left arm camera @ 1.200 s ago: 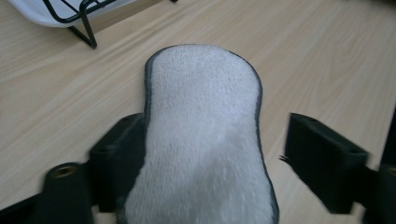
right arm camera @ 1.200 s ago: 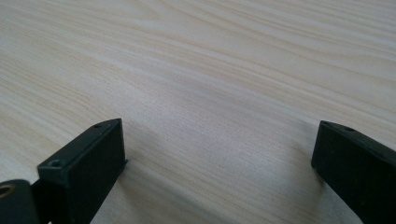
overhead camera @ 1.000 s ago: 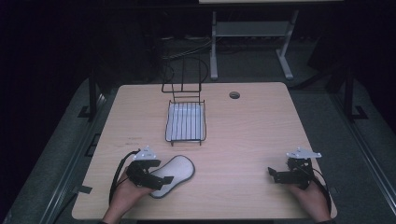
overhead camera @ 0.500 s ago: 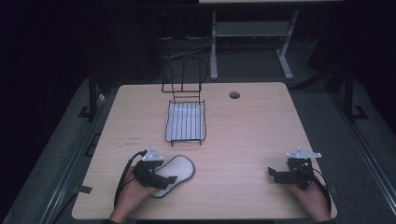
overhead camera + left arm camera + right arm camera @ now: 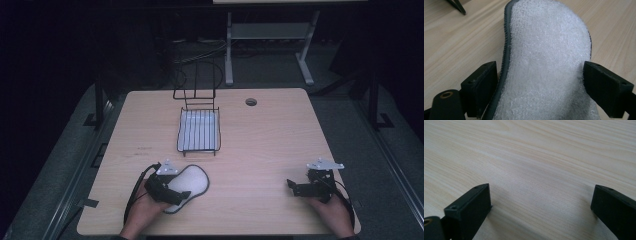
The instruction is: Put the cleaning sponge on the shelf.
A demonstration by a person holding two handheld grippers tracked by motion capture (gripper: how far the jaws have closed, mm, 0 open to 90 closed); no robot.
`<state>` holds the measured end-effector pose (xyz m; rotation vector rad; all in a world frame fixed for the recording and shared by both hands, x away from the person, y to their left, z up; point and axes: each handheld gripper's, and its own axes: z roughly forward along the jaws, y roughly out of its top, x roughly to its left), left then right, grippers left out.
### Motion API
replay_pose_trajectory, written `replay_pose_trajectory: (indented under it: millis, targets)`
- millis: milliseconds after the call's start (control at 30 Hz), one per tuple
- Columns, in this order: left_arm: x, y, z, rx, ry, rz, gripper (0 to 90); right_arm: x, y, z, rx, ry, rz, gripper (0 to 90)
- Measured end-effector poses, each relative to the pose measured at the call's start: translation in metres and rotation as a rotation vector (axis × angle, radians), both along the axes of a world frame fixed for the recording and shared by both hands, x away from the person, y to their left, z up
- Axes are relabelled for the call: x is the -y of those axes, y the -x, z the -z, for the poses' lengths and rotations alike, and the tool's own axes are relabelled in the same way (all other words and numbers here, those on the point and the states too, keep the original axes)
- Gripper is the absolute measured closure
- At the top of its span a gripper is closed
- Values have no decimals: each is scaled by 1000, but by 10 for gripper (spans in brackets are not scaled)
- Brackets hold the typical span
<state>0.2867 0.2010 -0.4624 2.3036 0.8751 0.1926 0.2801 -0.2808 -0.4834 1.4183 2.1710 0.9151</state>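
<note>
Left tongs [image 5: 172,192], spread around a fleecy insole [image 5: 544,62]; right tongs [image 5: 300,187] gaped, empty. Insole could be dropped if pinched only at its limp edge.

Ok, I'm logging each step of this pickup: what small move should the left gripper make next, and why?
Probably close the left gripper on the white fleecy insole. Its jaws already stand on either side of the insole, which lies flat on the table; a gap shows at the left jaw.
</note>
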Motion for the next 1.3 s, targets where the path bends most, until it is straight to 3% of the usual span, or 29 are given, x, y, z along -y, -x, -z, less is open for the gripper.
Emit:
replay_pose_trajectory:
  millis: [233, 533, 633, 667, 1000, 1300]
  targets:
    - [-3, -2, -3, -27, 12, 30, 220, 0, 0, 0, 0, 0, 0, 24]
    - [-9, -1, -12, -17, 30, 43, 314, 0, 0, 0, 0, 0, 0, 24]
    - [-11, 0, -16, -14, 74, 47, 380, 0, 0, 0, 0, 0, 0, 24]
    - [-12, 1, -18, -12, 91, 50, 461, 0, 0, 0, 0, 0, 0, 24]
    - [-16, 3, -31, -20, 159, 81, 611, 0, 0, 0, 0, 0, 0, 24]
    - [-16, 4, -38, -39, 207, 96, 685, 0, 0, 0, 0, 0, 0, 24]
